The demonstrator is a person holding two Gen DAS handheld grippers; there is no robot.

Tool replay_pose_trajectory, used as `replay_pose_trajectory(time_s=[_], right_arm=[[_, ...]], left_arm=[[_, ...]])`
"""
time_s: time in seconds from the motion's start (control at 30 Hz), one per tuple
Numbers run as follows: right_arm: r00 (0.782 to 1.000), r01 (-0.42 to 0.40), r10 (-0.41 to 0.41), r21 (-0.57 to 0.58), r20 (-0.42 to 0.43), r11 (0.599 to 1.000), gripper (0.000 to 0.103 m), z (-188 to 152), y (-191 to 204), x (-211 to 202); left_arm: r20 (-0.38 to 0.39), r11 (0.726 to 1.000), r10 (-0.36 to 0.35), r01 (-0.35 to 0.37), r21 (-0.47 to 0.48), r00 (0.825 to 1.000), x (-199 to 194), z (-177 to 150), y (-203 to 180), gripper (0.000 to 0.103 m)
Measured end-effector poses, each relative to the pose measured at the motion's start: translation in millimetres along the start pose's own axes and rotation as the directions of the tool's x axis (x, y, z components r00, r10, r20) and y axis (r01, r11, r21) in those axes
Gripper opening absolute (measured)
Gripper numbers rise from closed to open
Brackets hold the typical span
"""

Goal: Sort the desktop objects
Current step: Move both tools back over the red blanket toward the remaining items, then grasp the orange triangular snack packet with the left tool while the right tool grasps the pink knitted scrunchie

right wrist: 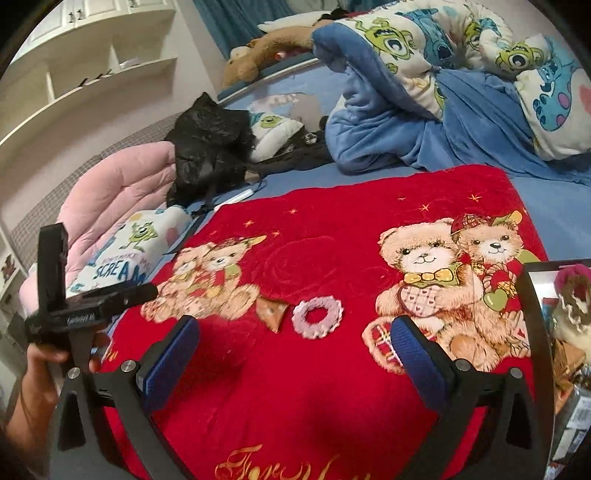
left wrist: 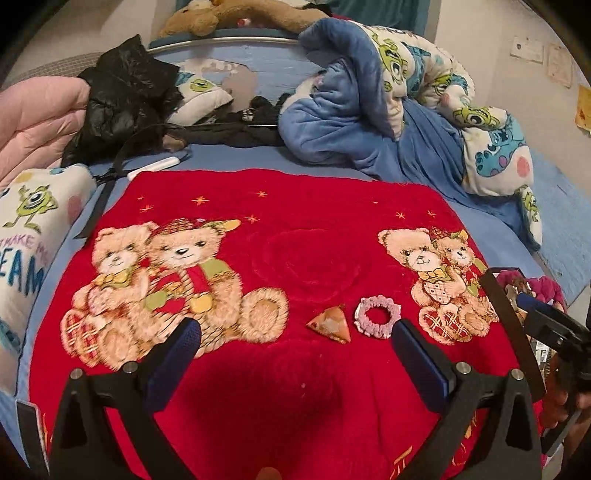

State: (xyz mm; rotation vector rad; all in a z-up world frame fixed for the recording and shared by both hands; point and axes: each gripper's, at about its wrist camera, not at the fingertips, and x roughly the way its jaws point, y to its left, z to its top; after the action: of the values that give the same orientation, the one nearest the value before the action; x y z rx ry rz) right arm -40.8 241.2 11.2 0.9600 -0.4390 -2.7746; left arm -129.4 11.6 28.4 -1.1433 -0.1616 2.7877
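Observation:
A pink-lilac frilly hair scrunchie (left wrist: pixel 377 316) and an orange-brown triangular hair clip (left wrist: pixel 330 323) lie side by side on a red teddy-bear blanket (left wrist: pixel 303 258). Both also show in the right wrist view, the scrunchie (right wrist: pixel 317 318) right of the clip (right wrist: pixel 271 312). My left gripper (left wrist: pixel 295 350) is open and empty, just short of the clip and scrunchie. My right gripper (right wrist: pixel 295 350) is open and empty, a little short of the same two items. A box (right wrist: pixel 535 332) at the right edge holds a dark-pink scrunchie (right wrist: pixel 574 284) and other items.
The box's edge (left wrist: pixel 502 321) shows at the right of the left wrist view. Behind the blanket lie a crumpled blue monster-print duvet (left wrist: pixel 406 110), a black plastic bag (left wrist: pixel 125 99), a pink quilt (left wrist: pixel 37 118), a white pillow (left wrist: pixel 33 229) and a plush toy (left wrist: pixel 236 14). White shelves (right wrist: pixel 85 70) stand left.

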Motion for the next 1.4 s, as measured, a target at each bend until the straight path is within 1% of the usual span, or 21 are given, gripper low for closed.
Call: replay_pose_trajectory(time_s=[0.1, 0.3, 0.4, 0.53, 0.63, 0.67, 0.7, 0.73, 0.77, 0.8, 0.83, 0.87, 0.9, 1.03, 1.13, 1.2, 1.23, 1.27, 1.3, 1.37, 1.4], right_arm=[[1.0, 0.02, -0.02, 0.008, -0.002, 1.0, 0.103, 7.0, -6.1, 17.0], [0.997, 0.056, -0.051, 0.104, -0.049, 0.993, 0.101, 11.7, -26.6, 56.1], [0.996, 0.069, -0.06, 0.126, -0.072, 0.99, 0.099, 9.7, -36.1, 75.0], [0.988, 0.088, -0.07, 0.131, -0.134, 0.987, 0.093, 4.9, -44.1, 106.6], [0.985, 0.084, -0.062, 0.134, -0.163, 0.987, 0.093, 0.7, -44.1, 130.7], [0.983, 0.083, -0.058, 0.136, -0.176, 0.987, 0.087, -1.6, -43.1, 138.5], [0.981, 0.082, -0.057, 0.136, -0.184, 0.987, 0.083, -3.3, -43.0, 143.6], [0.978, 0.089, -0.061, 0.136, -0.201, 0.987, 0.076, -6.8, -42.6, 152.0], [0.972, 0.106, -0.073, 0.14, -0.221, 0.984, 0.067, -10.4, -44.4, 158.9], [0.957, 0.149, -0.104, 0.152, -0.27, 0.977, 0.062, -17.8, -47.7, 170.7], [0.948, 0.181, -0.131, 0.155, -0.29, 0.971, 0.055, -22.2, -49.8, 176.2], [0.95, 0.201, -0.157, 0.144, -0.27, 0.969, 0.054, -25.4, -49.5, 176.6], [0.958, 0.193, -0.158, 0.132, -0.238, 0.972, 0.054, -27.5, -47.7, 174.4], [0.955, 0.194, -0.161, 0.114, -0.248, 0.974, 0.054, -30.0, -48.2, 174.6], [0.956, 0.2, -0.17, 0.107, -0.239, 0.974, 0.053, -32.2, -46.9, 173.5], [0.957, 0.213, -0.18, 0.126, -0.227, 0.969, 0.049, -32.9, -46.7, 170.9], [0.956, 0.219, -0.185, 0.132, -0.226, 0.967, 0.044, -32.6, -47.0, 172.4], [0.955, 0.224, -0.19, 0.135, -0.227, 0.965, 0.038, -31.2, -48.7, 172.0], [0.954, 0.227, -0.192, 0.135, -0.231, 0.965, 0.035, -30.9, -49.4, 170.7], [0.956, 0.217, -0.176, 0.158, -0.234, 0.963, 0.017, -31.3, -54.2, 165.0], [0.96, 0.199, -0.151, 0.199, -0.235, 0.959, 0.015, -33.3, -59.9, 161.1]], left_arm=[[-0.029, 1.0, -0.019, 0.019, 0.018, 0.999, 25.0, 4.0, -10.0, 0.103], [-0.101, 0.996, -0.047, 0.054, 0.069, 0.994, 80.5, 2.2, -29.8, 0.103], [-0.135, 0.995, -0.04, 0.052, 0.085, 0.99, 108.7, -1.9, -34.2, 0.103], [-0.179, 0.995, 0.004, 0.013, 0.097, 0.984, 145.7, -8.5, -31.3, 0.103], [-0.221, 0.996, 0.034, -0.016, 0.085, 0.975, 169.5, -16.5, -25.2, 0.103], [-0.236, 0.998, 0.029, -0.014, 0.065, 0.971, 178.8, -21.7, -21.3, 0.103], [-0.245, 0.999, 0.006, 0.004, 0.042, 0.969, 186.0, -27.1, -17.0, 0.103], [-0.22, 0.999, -0.003, 0.01, 0.032, 0.975, 191.7, -34.8, -13.9, 0.103], [-0.182, 0.998, 0.019, -0.007, 0.062, 0.983, 193.6, -41.7, -16.4, 0.103], [-0.167, 0.996, 0.035, -0.022, 0.081, 0.985, 193.1, -43.5, -20.2, 0.103], [-0.169, 0.994, 0.061, -0.044, 0.102, 0.984, 193.8, -42.9, -25.5, 0.103], [-0.168, 0.993, 0.07, -0.052, 0.107, 0.983, 194.6, -43.1, -27.4, 0.103], [-0.166, 0.993, 0.072, -0.054, 0.109, 0.983, 195.7, -44.0, -28.3, 0.103], [-0.162, 0.994, 0.062, -0.046, 0.102, 0.985, 195.7, -43.3, -29.9, 0.103], [-0.156, 0.993, 0.068, -0.051, 0.106, 0.985, 195.9, -43.5, -33.2, 0.103], [-0.151, 0.993, 0.072, -0.055, 0.109, 0.986, 197.0, -39.5, -31.2, 0.103], [-0.146, 0.991, 0.078, -0.062, 0.115, 0.986, 197.1, -39.5, -33.3, 0.103], [-0.14, 0.991, 0.08, -0.064, 0.118, 0.987, 195.0, -40.6, -30.2, 0.102], [-0.135, 0.991, 0.079, -0.063, 0.12, 0.988, 194.5, -40.4, -30.7, 0.099], [-0.123, 0.99, 0.078, -0.062, 0.124, 0.989, 192.4, -40.5, -31.4, 0.096], [-0.121, 0.99, 0.074, -0.058, 0.126, 0.99, 191.9, -40.4, -31.5, 0.093]])
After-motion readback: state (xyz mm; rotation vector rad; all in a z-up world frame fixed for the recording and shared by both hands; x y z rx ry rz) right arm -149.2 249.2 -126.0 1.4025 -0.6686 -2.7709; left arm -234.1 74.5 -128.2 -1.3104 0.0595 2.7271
